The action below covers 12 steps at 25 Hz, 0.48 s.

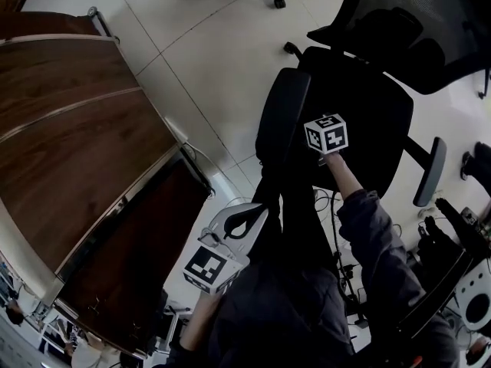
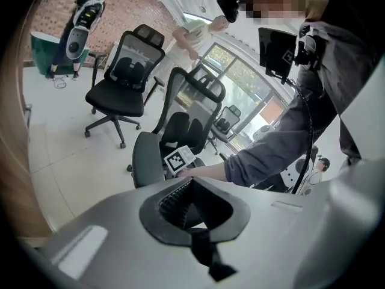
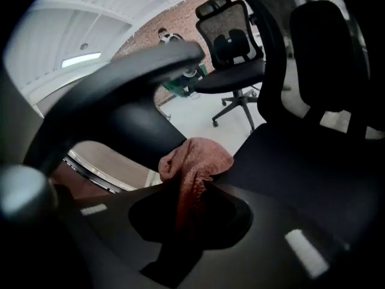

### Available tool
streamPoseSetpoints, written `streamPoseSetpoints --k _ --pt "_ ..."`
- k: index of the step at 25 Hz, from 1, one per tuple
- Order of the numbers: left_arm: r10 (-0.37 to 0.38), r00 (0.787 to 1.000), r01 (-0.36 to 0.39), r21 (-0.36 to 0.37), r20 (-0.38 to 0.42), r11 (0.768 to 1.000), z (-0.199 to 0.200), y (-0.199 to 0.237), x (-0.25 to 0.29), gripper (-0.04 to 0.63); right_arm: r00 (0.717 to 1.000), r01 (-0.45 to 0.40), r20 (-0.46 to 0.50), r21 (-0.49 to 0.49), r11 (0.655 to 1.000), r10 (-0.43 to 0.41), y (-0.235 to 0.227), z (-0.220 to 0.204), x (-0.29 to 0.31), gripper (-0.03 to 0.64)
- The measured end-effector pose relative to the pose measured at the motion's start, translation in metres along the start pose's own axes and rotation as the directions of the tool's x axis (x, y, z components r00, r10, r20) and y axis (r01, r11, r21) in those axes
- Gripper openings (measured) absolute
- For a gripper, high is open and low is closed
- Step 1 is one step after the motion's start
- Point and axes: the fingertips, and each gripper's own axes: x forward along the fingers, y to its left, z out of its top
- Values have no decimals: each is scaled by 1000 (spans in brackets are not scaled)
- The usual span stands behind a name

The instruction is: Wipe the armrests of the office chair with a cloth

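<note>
The black office chair stands on the pale floor, its left armrest towards me and its right armrest on the far side. My right gripper hovers over the seat beside the left armrest; its jaws are hidden under the marker cube. In the right gripper view that gripper is shut on a pink cloth, with the armrest arching close above and left of it. My left gripper hangs lower, short of the chair. It looks shut and empty, facing the armrest.
A large wooden desk fills the left side. Cables lie on the floor under the chair, and white equipment stands at the lower right. More office chairs and people stand farther off in the room.
</note>
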Motion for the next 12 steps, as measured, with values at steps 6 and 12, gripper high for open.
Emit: streamPoseSetpoints --k 6,12 --pt "11 1000 -11 -32 -28 999 -6 2 7 15 1000 -8 -17 38 999 8 -4 -6 11 72" --pt "-8 999 8 -12 -31 1000 13 -4 24 15 993 -98 75 60 993 93 23 16 -36 72"
